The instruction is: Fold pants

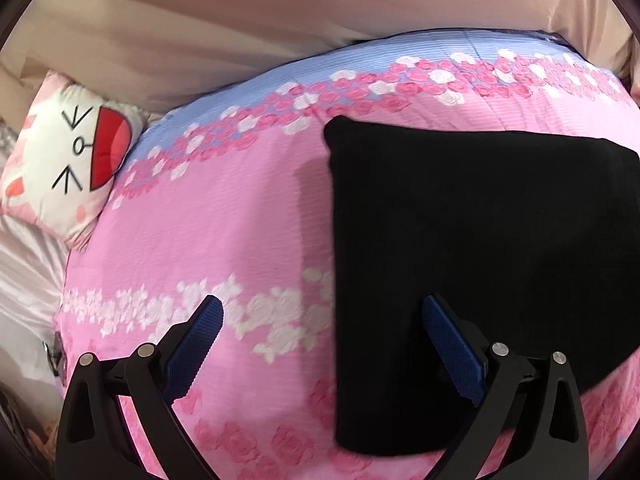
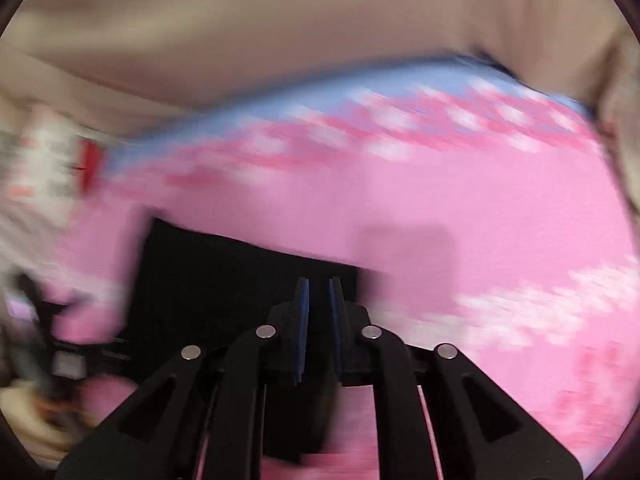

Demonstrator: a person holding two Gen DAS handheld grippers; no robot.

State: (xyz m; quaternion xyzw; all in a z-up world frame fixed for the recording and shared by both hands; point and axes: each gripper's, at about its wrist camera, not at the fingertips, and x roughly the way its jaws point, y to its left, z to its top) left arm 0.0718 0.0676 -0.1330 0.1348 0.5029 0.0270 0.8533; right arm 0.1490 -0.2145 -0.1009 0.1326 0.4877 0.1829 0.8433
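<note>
The black pants (image 1: 480,260) lay folded square on the floral quilt (image 1: 224,216), apparently finished; left gripper (image 1: 320,344) gaped empty, right gripper (image 2: 319,308) nearly closed, seemingly empty through blur.

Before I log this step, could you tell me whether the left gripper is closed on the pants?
No, the left gripper stands wide open above the folded black pants.

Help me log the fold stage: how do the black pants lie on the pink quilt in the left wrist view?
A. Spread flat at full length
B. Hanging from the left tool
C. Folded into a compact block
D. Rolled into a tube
C: the pants lie as a compact straight-edged block on the quilt, free of the open left tool.
</note>
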